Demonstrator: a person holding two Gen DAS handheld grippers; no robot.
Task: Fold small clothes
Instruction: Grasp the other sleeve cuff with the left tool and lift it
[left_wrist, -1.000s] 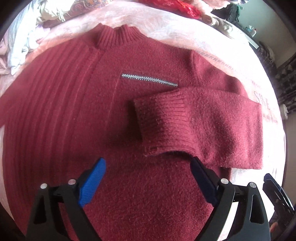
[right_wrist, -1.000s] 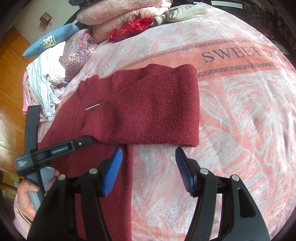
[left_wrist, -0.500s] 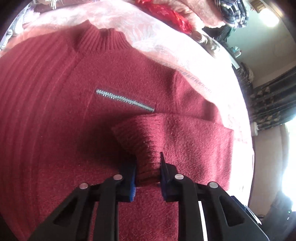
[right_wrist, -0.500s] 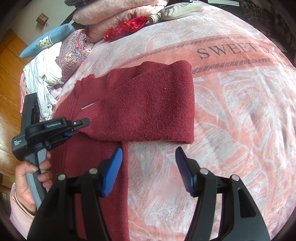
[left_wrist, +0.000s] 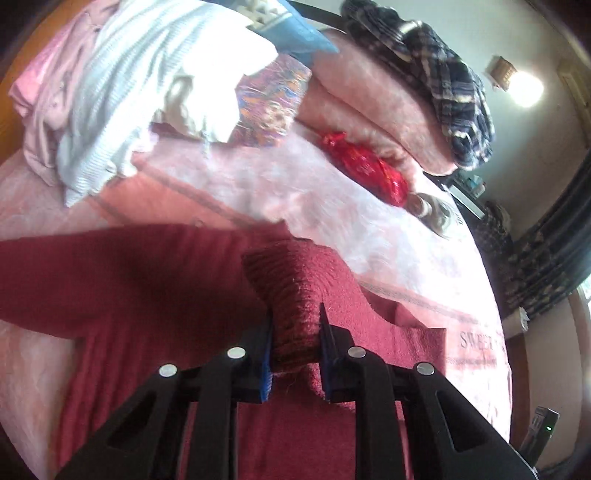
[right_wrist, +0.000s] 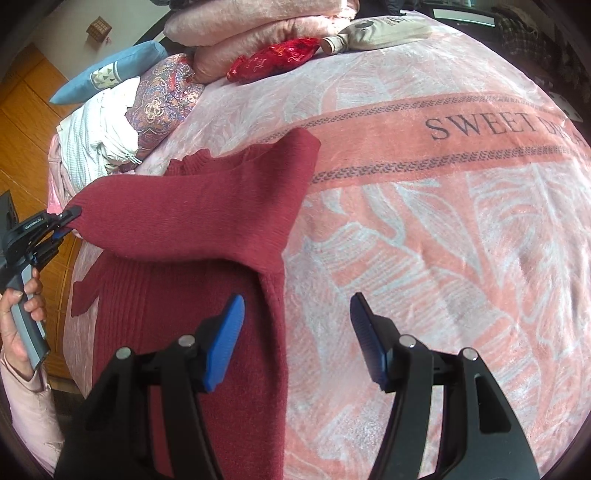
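Since a second ago the left tool (left_wrist: 295, 347) has pinched the sweater (right_wrist: 192, 221) cuff (left_wrist: 291, 306) and lifted it off the sweater; the right tool (right_wrist: 297, 332) hovers spread over the sweater's hem side.

Maroon sweater (right_wrist: 192, 221); pink leaf-patterned blanket (right_wrist: 424, 258)

The ribbed cuff (left_wrist: 291, 295) of the dark red sweater (left_wrist: 147, 295) disappears between the closed fingers of the left gripper (left_wrist: 295, 347), its end hidden there. Beyond the fingers, the pink blanket (left_wrist: 258, 192) and the sweater's far edge smear with motion blur. In the right wrist view, the blanket's lettering (right_wrist: 502, 123) runs off the right edge, and the sweater's hem is masked behind the right gripper (right_wrist: 295, 332), fingers spread.
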